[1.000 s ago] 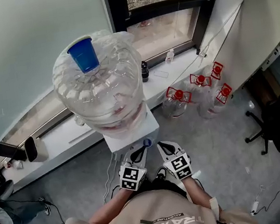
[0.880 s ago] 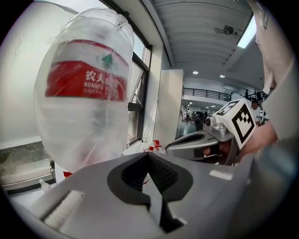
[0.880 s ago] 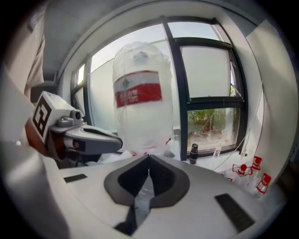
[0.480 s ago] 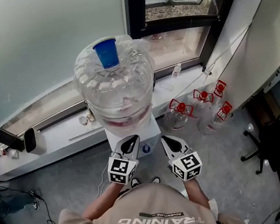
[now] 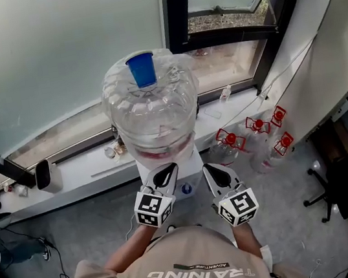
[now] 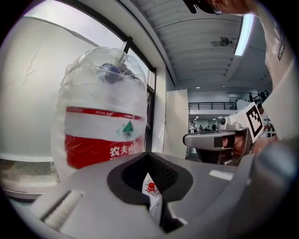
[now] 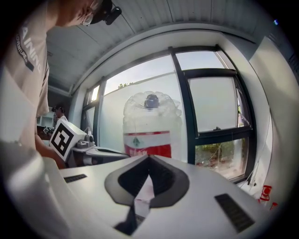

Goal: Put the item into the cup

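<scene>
Sachet in the left tool: a white sachet with a red mark stood pinched between that tool's jaws, which were drawn narrow onto it, its top corner poking up into the dark notch between them; the right tool likewise had its jaws closed on a pale packet, held upright in the same way. In the head view both tools sat side by side, close but not touching, just in front of the person's chest and pointing toward 12 o'clock; directly ahead of them stood a white dispenser carrying a large clear water bottle with a red-and-white label; the blue cup stood mouth up on top of that bottle, at 12 o'clock from the left tool and well apart from both sachets. Red-capped jugs stood on the floor at about 2 o'clock from the right tool, below the window ledge.
</scene>
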Tool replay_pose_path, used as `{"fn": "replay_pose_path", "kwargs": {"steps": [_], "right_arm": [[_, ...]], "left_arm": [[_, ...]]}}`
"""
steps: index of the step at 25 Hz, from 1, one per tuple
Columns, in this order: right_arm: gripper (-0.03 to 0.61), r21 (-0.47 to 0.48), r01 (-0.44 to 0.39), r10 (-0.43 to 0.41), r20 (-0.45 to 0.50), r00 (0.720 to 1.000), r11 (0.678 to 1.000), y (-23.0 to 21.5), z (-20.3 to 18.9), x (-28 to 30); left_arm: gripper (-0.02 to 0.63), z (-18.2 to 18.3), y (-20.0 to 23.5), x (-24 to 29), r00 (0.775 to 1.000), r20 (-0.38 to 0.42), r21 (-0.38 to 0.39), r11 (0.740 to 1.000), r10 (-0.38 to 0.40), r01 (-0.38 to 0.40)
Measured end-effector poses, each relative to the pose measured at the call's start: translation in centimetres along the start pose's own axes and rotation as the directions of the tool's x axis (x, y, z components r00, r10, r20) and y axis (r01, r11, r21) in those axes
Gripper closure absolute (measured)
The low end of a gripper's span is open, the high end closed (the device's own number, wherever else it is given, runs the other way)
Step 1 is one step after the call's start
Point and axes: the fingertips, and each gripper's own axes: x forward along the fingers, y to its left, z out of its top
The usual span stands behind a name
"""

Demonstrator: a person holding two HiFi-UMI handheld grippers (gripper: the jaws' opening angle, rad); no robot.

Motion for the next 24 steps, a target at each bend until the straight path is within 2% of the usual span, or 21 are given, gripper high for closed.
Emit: {"fn": "replay_pose_path", "kwargs": {"steps": [5, 24], "right_arm": [[0.568, 0.005, -0.003, 0.003, 0.013, 1.0, 1.0, 0.8, 0.1, 0.2], [0.568, -0.044, -0.015, 0.014, -0.002, 1.0, 0.999, 2.4, -0.3, -0.2]], "left_arm": [[0.606, 1.0, 0.0, -0.4, 1.0, 0.006, 0.043, 0.999, 0.013, -0.013], [0.606, 0.4, -0.1, -1.7, 1.0, 0.006, 0.03, 0.999, 0.028, -0.028]]}}
